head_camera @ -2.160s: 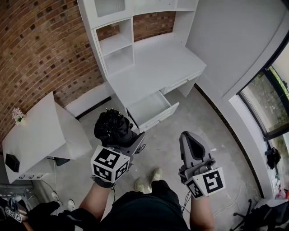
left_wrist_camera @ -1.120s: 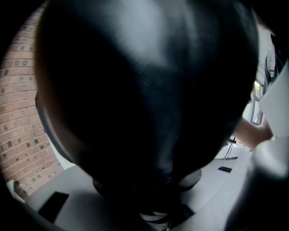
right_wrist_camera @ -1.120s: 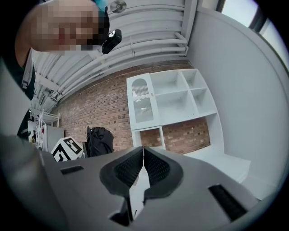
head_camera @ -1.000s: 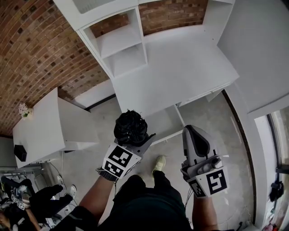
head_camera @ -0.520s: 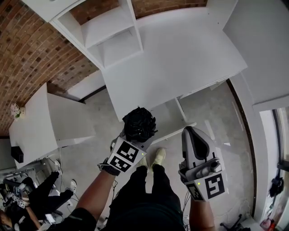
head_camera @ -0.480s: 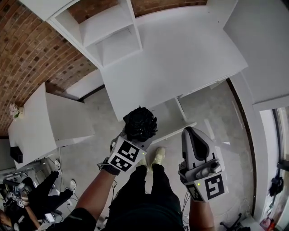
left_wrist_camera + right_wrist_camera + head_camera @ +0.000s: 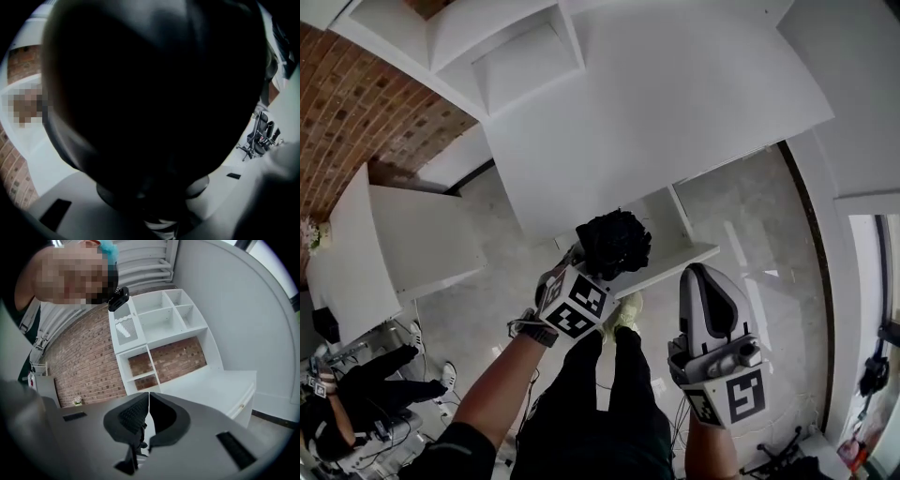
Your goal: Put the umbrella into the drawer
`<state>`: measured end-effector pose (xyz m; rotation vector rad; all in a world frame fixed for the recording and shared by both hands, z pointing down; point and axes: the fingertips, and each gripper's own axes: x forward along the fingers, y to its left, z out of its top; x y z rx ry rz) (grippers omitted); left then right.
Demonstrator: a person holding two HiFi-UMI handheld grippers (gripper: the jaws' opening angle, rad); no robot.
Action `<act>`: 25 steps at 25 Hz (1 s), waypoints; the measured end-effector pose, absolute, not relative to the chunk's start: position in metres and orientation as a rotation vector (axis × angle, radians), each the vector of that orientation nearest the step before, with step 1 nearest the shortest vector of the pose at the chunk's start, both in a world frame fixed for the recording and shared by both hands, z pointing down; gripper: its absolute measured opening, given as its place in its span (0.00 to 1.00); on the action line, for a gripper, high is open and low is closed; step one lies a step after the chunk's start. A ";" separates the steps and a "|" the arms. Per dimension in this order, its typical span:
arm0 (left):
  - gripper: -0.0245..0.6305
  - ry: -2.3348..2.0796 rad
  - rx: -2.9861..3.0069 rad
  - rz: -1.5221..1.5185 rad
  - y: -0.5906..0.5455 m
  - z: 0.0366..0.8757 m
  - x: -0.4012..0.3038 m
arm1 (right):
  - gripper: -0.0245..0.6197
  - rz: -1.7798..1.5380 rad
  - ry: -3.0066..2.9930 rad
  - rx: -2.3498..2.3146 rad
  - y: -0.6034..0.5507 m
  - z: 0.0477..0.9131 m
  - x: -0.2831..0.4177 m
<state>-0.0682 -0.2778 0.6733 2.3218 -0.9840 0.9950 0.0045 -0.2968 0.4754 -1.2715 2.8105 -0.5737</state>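
A black folded umbrella [image 7: 615, 242] is bunched in my left gripper [image 7: 598, 262], whose jaws are shut on it; its marker cube shows just below. In the head view the umbrella hangs over the open white drawer [image 7: 673, 265] under the desk. In the left gripper view the umbrella [image 7: 150, 93] is a dark mass that blocks nearly everything, jaws included. My right gripper [image 7: 709, 292] hovers to the right of the drawer, level, with nothing in it. Its jaws [image 7: 147, 401] meet, shut, and point toward the desk.
The white desk top [image 7: 666, 103] and its shelf unit [image 7: 506, 52] stand against a brick wall [image 7: 356, 103]. A low white cabinet [image 7: 403, 239] is at the left. A person sits on the floor at lower left [image 7: 356, 412]. My shoe [image 7: 623, 311] is below the drawer.
Both grippers have come down toward the floor. The umbrella has moved from in front of the desk edge to over the open drawer. The right gripper stays shut.
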 end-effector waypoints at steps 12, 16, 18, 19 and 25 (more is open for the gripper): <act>0.35 -0.726 2.210 1.168 -0.266 0.779 -0.062 | 0.05 -0.599 2.778 -1.359 -0.312 0.525 0.014; 0.35 -0.671 2.172 1.248 -0.262 0.802 -0.064 | 0.05 -0.623 2.777 -1.368 -0.313 0.535 0.014; 0.36 -0.655 2.148 1.267 -0.260 0.812 -0.064 | 0.05 -0.631 2.778 -1.371 -0.313 0.538 0.015; 0.36 -0.649 2.139 1.275 -0.259 0.818 -0.063 | 0.05 -0.636 2.773 -1.372 -0.313 0.538 0.015; 0.37 -0.599 2.114 1.309 -0.253 0.843 -0.055 | 0.05 -0.686 2.713 -1.377 -0.318 0.538 0.016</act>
